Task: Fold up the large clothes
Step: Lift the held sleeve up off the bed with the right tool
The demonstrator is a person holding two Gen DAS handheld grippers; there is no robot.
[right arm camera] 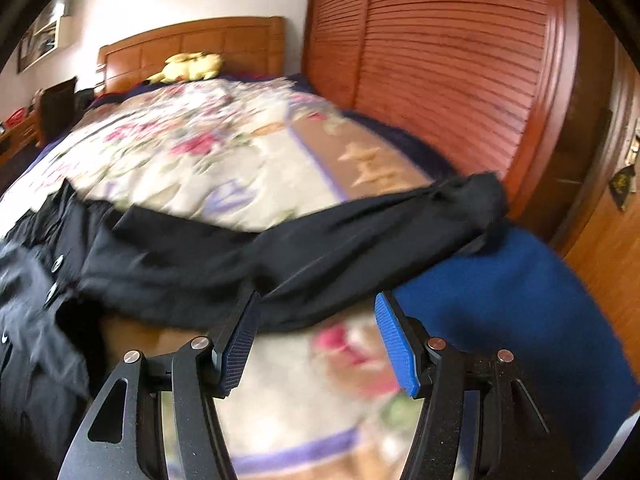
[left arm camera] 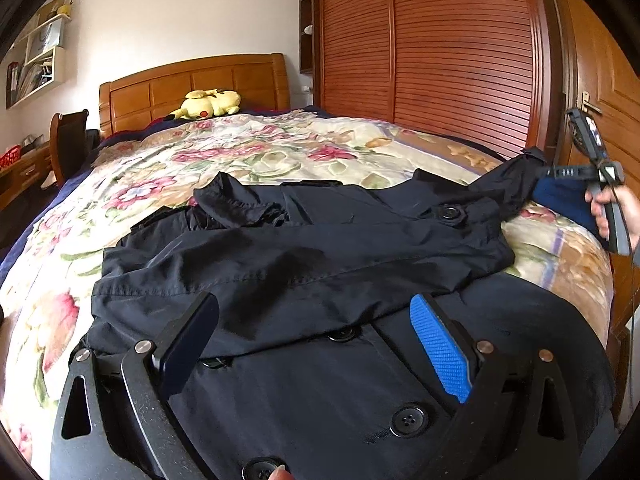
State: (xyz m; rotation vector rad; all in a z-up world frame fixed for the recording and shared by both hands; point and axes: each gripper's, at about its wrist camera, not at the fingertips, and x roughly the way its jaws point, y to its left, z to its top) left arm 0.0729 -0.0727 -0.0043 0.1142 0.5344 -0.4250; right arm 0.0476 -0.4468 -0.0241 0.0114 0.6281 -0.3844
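Tongs: left tongs (left arm camera: 316, 344) released, hovering over coat (left arm camera: 304, 248) front nr buttons; right tongs (right arm camera: 316, 340) released, empty, just beside sleeve (right arm camera: 304, 248). Coat lies on bed (left arm camera: 248, 148). Step, est.: sleeve fold-in. Next: re-grip sleeve, carry twd coat ctr.

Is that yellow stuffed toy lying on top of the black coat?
No, the yellow stuffed toy lies by the headboard, far from the black coat.

Ahead of the claw, a wooden headboard (left arm camera: 192, 88) meets the white wall (left arm camera: 180, 12); right stands a slatted wardrobe (left arm camera: 432, 48), left what may be shelving (left arm camera: 38, 60), blurred.
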